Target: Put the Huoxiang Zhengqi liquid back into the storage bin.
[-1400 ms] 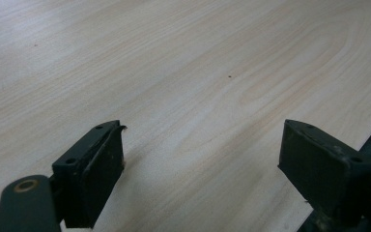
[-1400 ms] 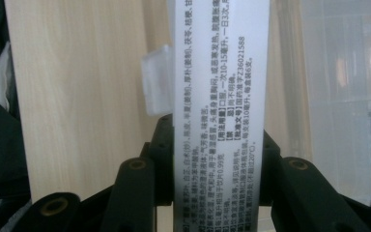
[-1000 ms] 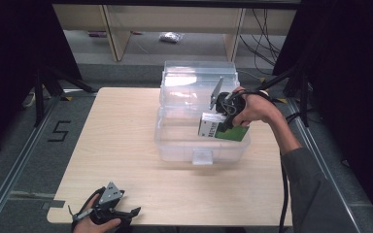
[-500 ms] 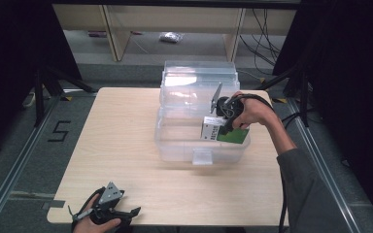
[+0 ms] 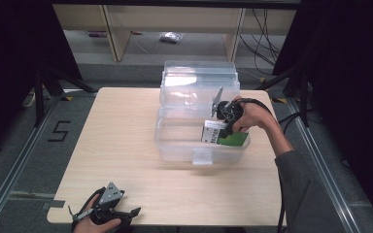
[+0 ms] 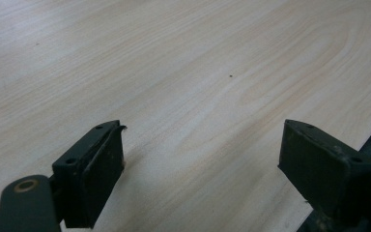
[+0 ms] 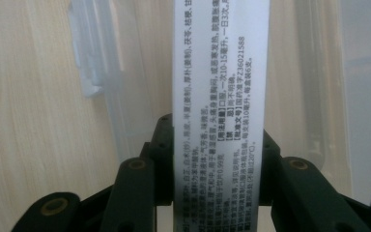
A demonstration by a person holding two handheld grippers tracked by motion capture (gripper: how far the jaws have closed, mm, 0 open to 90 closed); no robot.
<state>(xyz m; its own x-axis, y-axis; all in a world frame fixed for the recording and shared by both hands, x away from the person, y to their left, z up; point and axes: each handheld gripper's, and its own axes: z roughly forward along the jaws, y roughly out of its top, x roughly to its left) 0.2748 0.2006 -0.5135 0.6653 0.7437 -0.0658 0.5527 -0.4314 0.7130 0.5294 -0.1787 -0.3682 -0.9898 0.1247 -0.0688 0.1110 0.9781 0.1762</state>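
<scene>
Inside clear bin [image 5: 175, 145], right gripper [image 5: 225, 130] angled down, gripping box [image 5: 215, 132]

A light wooden table [image 5: 126, 131] with a pale grain stands on a grey floor [image 5: 9, 145]. Left of the table, a strip of the floor carries a black numeral 5 [image 5: 58, 131] (painted or taped, hard to tell which) beside a metal rail [image 5: 14, 170] that runs toward the near edge. A matching rail [image 5: 330, 170] runs along the right side. Behind the table stands a low wooden shelf unit [image 5: 175, 19] with upright dividers; a small wrapped packet [image 5: 169, 37] lies on the floor under it. Black cables [image 5: 264, 29] hang at the back right. Dark curtains [image 5: 14, 48] close off both sides, and the light falls from above onto the tabletop.
</scene>
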